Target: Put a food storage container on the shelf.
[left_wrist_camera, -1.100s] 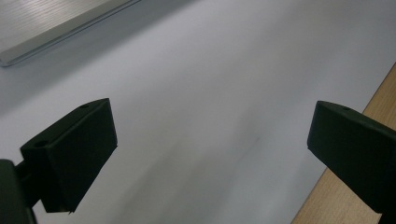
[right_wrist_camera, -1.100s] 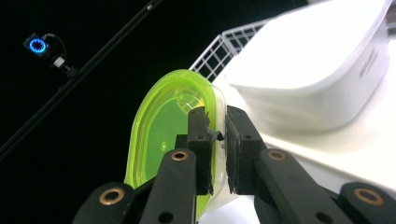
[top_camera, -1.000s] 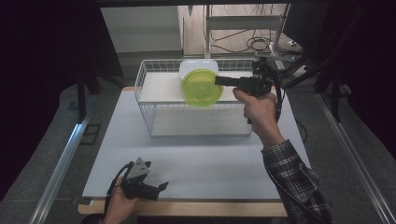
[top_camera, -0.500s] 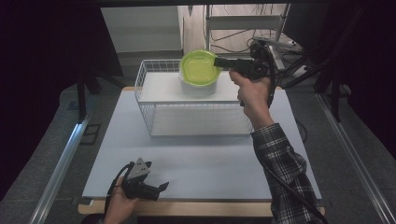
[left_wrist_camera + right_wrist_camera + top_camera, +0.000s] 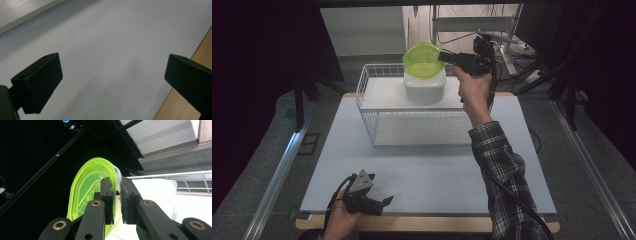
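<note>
The left tongs (image 5: 384,201) rest on the table (image 5: 432,170) near its front edge, jaws wide apart, idle. The right tongs (image 5: 443,56) clamp the rim of the green lid (image 5: 422,57), held tilted above the white container (image 5: 424,86) in the wire basket (image 5: 372,107). The thin edge grip could slip, dropping the lid askew.

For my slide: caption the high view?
Right tool lifts green lid above white container in wire basket.

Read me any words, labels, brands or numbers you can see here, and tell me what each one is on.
No text can be read.
Small dark marks on a white surface near the white container, right gripper view: too small and blurred.
Green lid, held by the right gripper, and wire basket: no visible lettering.
</note>
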Demonstrator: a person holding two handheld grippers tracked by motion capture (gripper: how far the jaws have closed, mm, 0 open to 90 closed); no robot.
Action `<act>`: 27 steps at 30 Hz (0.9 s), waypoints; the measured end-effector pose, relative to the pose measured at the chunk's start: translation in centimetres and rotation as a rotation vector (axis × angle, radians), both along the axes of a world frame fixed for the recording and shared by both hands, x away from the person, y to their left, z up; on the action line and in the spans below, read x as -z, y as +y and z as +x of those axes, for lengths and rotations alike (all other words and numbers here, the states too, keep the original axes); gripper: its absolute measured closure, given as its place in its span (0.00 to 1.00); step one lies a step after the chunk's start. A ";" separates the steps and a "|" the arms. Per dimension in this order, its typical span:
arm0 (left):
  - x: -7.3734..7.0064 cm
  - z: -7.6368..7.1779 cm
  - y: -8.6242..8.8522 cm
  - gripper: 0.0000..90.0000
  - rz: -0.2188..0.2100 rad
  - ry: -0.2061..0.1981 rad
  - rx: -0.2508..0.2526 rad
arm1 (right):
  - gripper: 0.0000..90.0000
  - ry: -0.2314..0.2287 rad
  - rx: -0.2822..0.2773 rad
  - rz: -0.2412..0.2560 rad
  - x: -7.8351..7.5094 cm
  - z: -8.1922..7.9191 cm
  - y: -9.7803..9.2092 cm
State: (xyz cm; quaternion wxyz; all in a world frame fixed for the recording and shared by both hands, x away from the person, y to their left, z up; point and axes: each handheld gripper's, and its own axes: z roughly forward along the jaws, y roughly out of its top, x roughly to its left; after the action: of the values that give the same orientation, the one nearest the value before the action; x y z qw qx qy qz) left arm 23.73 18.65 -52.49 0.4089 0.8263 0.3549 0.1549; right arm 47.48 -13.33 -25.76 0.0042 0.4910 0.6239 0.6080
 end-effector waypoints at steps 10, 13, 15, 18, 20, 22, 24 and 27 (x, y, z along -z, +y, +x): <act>0.1 0.0 -0.1 0.01 0.003 0.006 0.005 | 0.89 0.028 0.050 -0.004 0.6 1.0 0.6; 0.1 0.0 -0.1 0.01 0.007 0.008 0.007 | 0.86 0.034 0.058 -0.024 0.5 1.1 0.8; 0.1 0.0 -0.1 0.01 0.007 0.011 0.010 | 0.81 0.033 0.071 -0.052 0.5 1.2 0.9; 0.1 0.0 -0.2 0.01 0.009 0.013 0.013 | 0.79 0.030 0.083 -0.070 0.5 1.3 1.1; 0.2 0.0 -0.2 0.01 0.010 0.014 0.013 | 0.78 0.033 0.084 -0.069 0.5 1.4 1.1; 0.2 0.1 -0.2 0.01 0.010 0.015 0.014 | 0.76 0.039 0.084 -0.068 0.6 1.5 1.0; 0.2 0.1 -0.2 0.02 0.010 0.016 0.015 | 0.73 0.048 0.083 -0.061 0.7 1.7 0.9; 0.2 0.1 -0.2 0.02 0.012 0.017 0.017 | 0.63 0.062 0.078 -0.067 0.8 1.8 0.9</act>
State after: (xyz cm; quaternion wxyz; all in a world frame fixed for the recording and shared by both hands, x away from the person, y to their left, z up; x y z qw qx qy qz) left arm 23.79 18.44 -52.70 0.4023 0.8329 0.3506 0.1464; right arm 49.33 -12.47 -26.60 0.0252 0.5330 0.6241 0.5708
